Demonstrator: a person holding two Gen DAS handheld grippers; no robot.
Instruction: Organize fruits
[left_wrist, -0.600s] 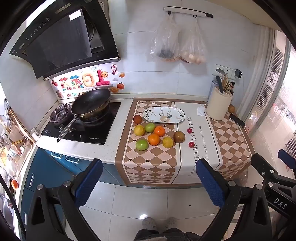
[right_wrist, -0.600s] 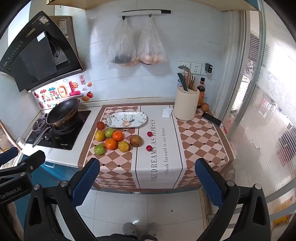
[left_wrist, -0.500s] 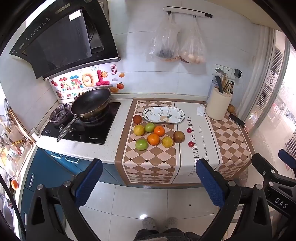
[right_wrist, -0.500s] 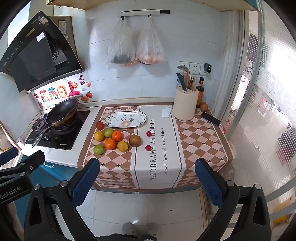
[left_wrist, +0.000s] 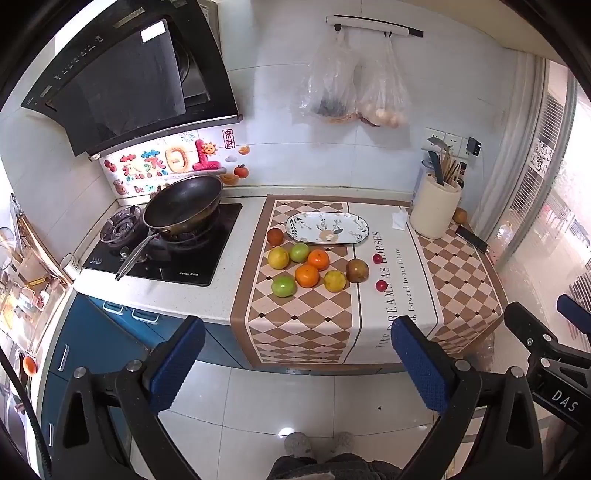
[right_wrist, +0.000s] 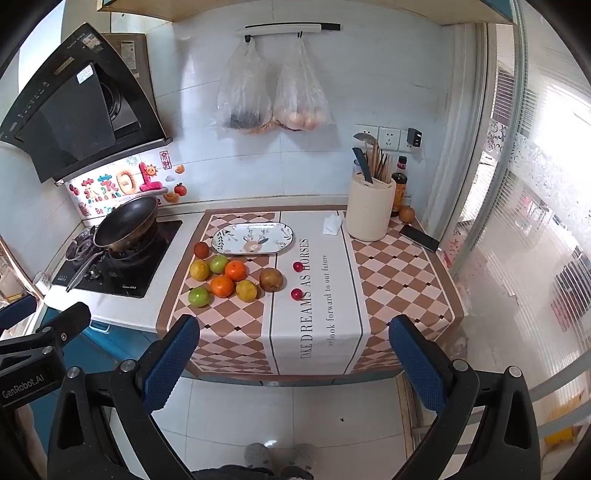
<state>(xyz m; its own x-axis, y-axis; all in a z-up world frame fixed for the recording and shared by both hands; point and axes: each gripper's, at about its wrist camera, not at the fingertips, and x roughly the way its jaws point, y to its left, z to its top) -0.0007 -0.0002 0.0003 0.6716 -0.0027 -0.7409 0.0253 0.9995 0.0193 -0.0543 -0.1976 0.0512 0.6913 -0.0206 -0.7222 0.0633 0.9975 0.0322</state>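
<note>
Home kitchen: gas hob (left_wrist: 162, 251), range hood (left_wrist: 125, 81) (wok (left_wrist: 183, 206) too).

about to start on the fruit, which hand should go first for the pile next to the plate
Left, probably, by a small margin. The fruit pile sits on the stove side of the cloth, nearly centred in the left hand-held gripper view. In the right hand-held gripper view it lies off to the left. Both are open, empty and far off.

I see the fruits (left_wrist: 310, 267) mid-frame on the cloth (left_wrist: 399, 295), below the plate (left_wrist: 327, 228); the pan (left_wrist: 183, 206) sits left, the utensil holder (left_wrist: 434, 210) right.
</note>
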